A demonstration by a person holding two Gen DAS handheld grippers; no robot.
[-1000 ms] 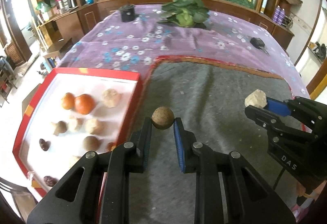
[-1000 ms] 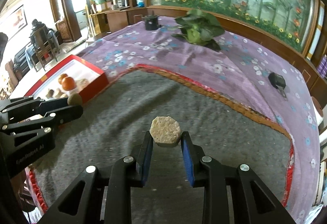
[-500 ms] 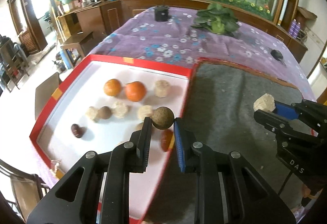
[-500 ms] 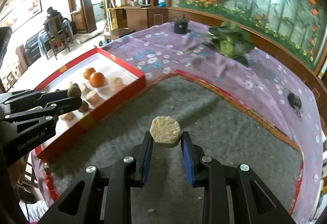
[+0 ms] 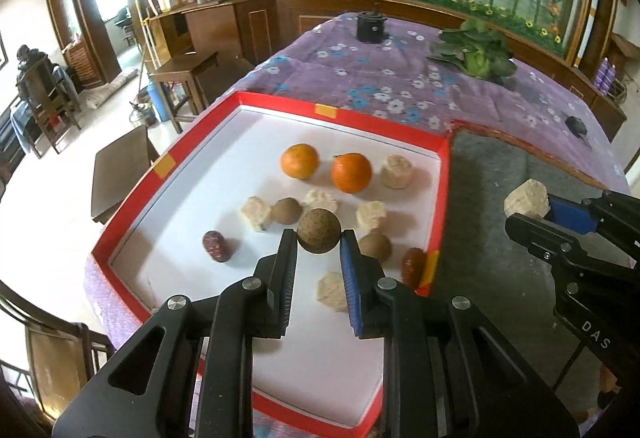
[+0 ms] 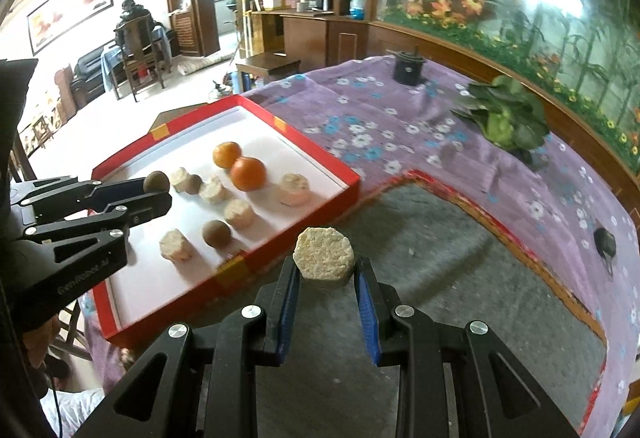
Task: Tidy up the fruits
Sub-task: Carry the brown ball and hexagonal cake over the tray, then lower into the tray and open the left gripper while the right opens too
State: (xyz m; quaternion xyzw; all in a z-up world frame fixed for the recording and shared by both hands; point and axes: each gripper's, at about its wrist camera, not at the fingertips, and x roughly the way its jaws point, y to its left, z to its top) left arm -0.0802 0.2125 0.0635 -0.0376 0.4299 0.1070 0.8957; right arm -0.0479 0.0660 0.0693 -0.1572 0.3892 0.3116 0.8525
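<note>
**Still airborne: two pieces held above a crowded tray**

Both pieces are up in the air, not yet set down. The left gripper [image 5: 319, 238] is clamped on a brown ball [image 5: 319, 230] and hangs over the white floor of the red tray [image 5: 442, 174], right above the cluster already lying there. The right gripper [image 6: 326, 272] is clamped on a pale cake [image 6: 324, 258], pinched by its sides, and sits over the grey mat [image 6: 420, 258], just short of the tray's near wall.

Crowding looks like the main risk. Two oranges [image 5: 351, 172], several pale cakes, brown balls and dark red dates [image 5: 216, 246] lie close together under the left gripper, so a release here would likely drop the ball onto a neighbour and send both rolling. A round fruit on a smooth floor probably won't stay where it lands.

For the right gripper, the tray's wall is the hazard: crossing too low could catch the rim and shove the tray, which already sits near the edge of the surface [image 6: 380, 126]. The two grippers are also near each other and could bump if both head for the same spot.
</note>
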